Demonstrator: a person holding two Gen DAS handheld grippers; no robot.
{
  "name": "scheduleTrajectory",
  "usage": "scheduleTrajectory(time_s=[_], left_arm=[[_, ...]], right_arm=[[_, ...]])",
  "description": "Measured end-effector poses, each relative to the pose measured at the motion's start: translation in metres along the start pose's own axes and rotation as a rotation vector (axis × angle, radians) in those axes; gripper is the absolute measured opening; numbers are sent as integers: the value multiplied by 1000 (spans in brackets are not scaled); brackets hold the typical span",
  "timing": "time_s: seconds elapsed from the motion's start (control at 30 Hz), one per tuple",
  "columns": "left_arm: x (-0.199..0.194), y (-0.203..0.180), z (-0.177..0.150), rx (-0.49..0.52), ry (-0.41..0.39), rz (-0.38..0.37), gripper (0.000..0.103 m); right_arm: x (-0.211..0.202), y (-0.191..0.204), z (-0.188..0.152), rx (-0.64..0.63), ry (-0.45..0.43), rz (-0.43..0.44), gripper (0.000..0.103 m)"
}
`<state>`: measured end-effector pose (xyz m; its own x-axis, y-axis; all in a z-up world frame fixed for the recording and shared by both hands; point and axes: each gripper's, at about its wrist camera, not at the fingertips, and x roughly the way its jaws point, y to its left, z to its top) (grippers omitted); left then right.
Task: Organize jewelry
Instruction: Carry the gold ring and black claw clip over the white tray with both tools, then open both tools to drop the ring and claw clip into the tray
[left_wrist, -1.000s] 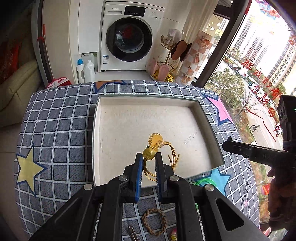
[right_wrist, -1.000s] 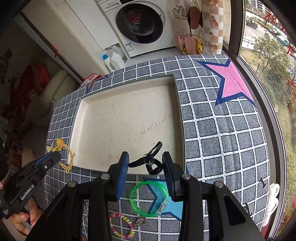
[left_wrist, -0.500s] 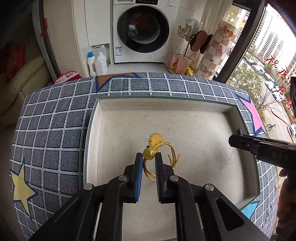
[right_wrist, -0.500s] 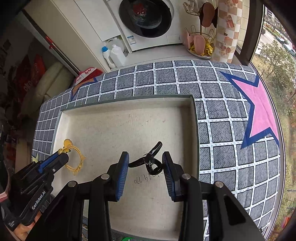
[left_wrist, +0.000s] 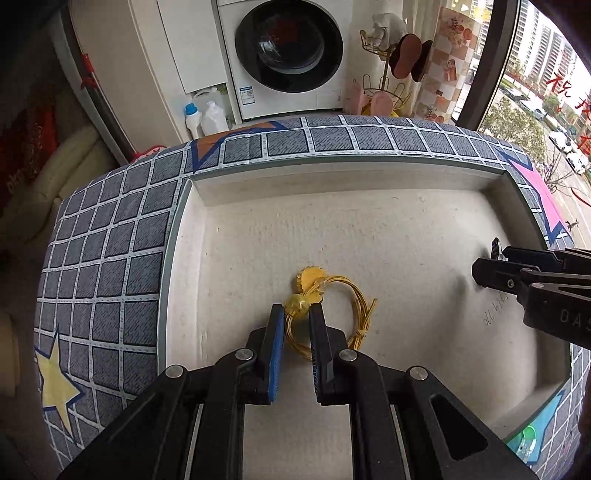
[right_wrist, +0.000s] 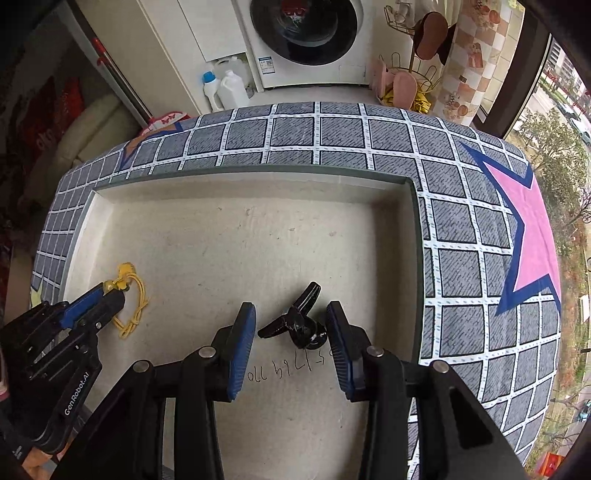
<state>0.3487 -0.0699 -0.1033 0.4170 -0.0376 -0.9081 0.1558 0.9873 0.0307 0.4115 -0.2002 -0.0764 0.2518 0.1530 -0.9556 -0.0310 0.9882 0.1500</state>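
Yellow cord bracelet (left_wrist: 334, 306) with round charm, black hair tie (right_wrist: 301, 321)

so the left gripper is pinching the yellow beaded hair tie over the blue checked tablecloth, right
Not quite. The left gripper does pinch the yellow beaded hair tie, but over the shallow cream tray, not the blue checked tablecloth. The left wrist view shows it.

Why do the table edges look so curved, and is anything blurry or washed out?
Left wrist view: the fisheye lens bows the checked cloth and tray rim; the window is overexposed. Right wrist view: same bending, sharp focus on the black hair tie, soft even daylight, only faint shadows.
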Motion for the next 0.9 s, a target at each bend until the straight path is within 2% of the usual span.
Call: scheduleTrajectory(time_s=[0.1,0.27,0.37,0.6,0.63,0.67,0.7,0.77,0.9], left_arm=[[-4,-1,1,1,-7,1,25],[-15,0,2,15,-24,0,26],[-21,-1,1,25,-34,-15,26],[-31,-3,0,17,-42,-34,26],[-34,-3,-1,19,-46,-35,34],[-37,-3,-2,21,-46,-30,82],[-40,-3,-3,12,-48,-12,103],[-52,-1,-7,-8,-86,4,103],[-64,1,-12,-22,-69,-17,103]], right_arm=[[-1,-3,-1,30,9,43,69],[-7,-18,-3,132,-7,136,71],[-15,-23,-4,165,-29,170,78],[-31,-22,-7,200,-54,201,79],[-33,-21,-8,202,-58,203,80],[-36,-20,-9,203,-61,201,80],[-38,-20,-10,203,-63,199,81],[-41,-20,-13,204,-56,192,81],[-50,-20,-24,203,-49,193,81]])
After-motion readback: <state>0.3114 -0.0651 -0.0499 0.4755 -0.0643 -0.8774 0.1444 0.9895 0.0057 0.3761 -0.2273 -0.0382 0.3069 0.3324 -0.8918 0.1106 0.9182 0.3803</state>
